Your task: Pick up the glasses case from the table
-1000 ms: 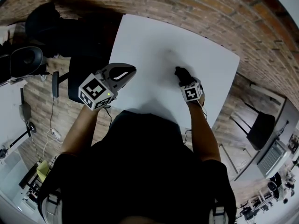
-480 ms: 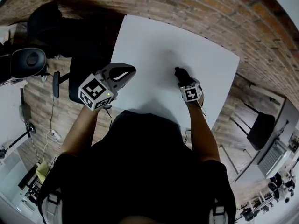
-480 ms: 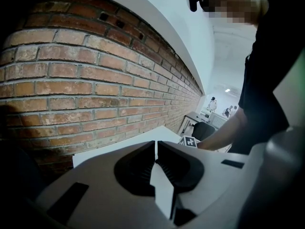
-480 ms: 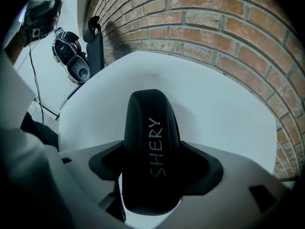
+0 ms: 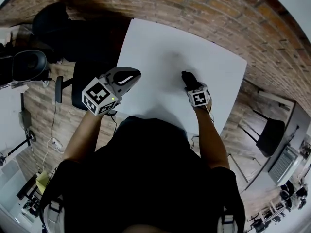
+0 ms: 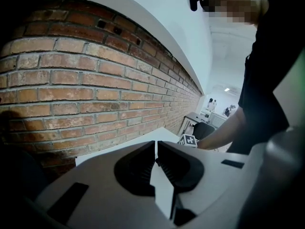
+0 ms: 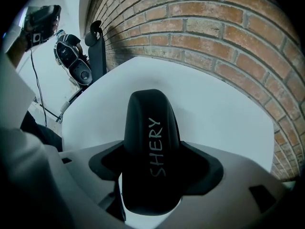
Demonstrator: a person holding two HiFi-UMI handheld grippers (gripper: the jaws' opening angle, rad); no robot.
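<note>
The black glasses case (image 7: pixel 151 151), with pale lettering on its lid, fills the middle of the right gripper view, and my right gripper (image 7: pixel 153 168) is shut on it. In the head view the case (image 5: pixel 187 77) shows as a dark shape just beyond the right gripper (image 5: pixel 191 84), over the white table (image 5: pixel 165 57). Whether it rests on the top or hangs just above it I cannot tell. My left gripper (image 5: pixel 129 76) is raised near the table's left edge, jaws shut with nothing between them (image 6: pixel 156 149).
A brick wall (image 5: pixel 204 13) runs behind the table. A black office chair (image 5: pixel 73 81) stands left of the table, with more dark chairs (image 5: pixel 29 64) further left. Cables (image 5: pixel 48 144) lie on the wooden floor. Desks and chairs (image 5: pixel 277 149) stand at the right.
Almost nothing differs: both grippers hold their places, and the right gripper stays closed on the case. The view has shifted very slightly.
</note>
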